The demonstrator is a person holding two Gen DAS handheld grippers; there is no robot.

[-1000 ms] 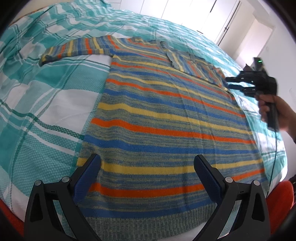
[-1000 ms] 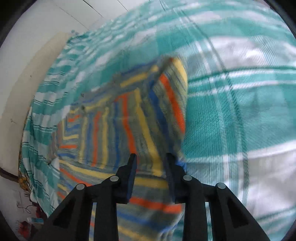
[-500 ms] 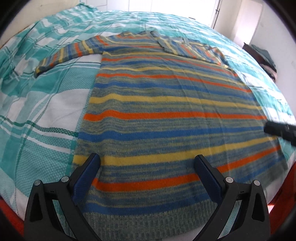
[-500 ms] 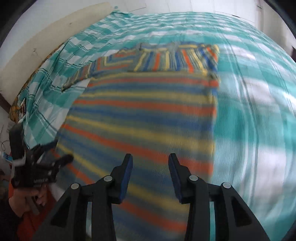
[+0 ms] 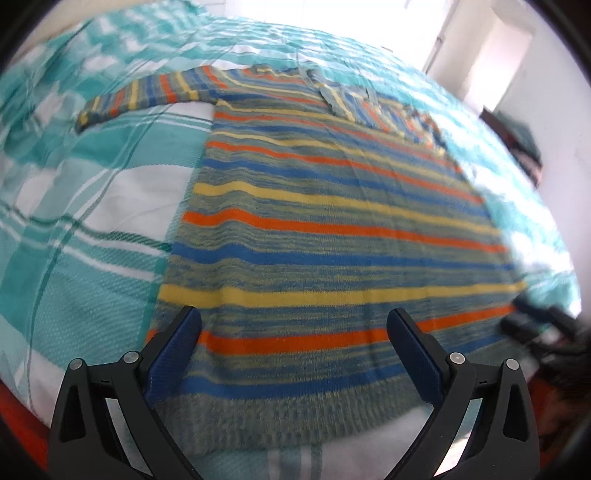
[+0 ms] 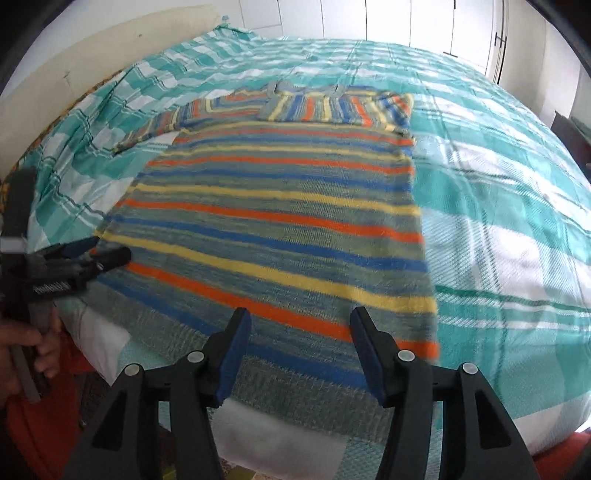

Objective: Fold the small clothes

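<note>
A knitted sweater (image 5: pixel 332 221) with orange, yellow and blue stripes lies flat on the bed, hem towards me. One sleeve (image 5: pixel 147 96) stretches out to the left. The other sleeve (image 6: pixel 332 107) is folded across the chest. My left gripper (image 5: pixel 294 321) hovers wide open over the hem's left part, nothing between its fingers. It shows again as the left gripper (image 6: pixel 110 248), in a hand (image 6: pixel 29 343) at the hem's left corner. My right gripper (image 6: pixel 299 325) is above the hem near its right corner, jaws opening and empty. It appears blurred as the right gripper (image 5: pixel 532 321).
A teal and white plaid bedcover (image 6: pixel 498 184) spreads wide to the right and beyond the sweater. White wardrobe doors (image 6: pixel 369 22) stand behind the bed. A dark shelf with clothes (image 5: pixel 517 140) is at the far right. Something red (image 6: pixel 33 424) lies below the bed's near edge.
My right gripper has swung from the folded sleeve at the far shoulder back to the hem's right corner, and its jaws have widened. The left gripper has stayed over the hem.
</note>
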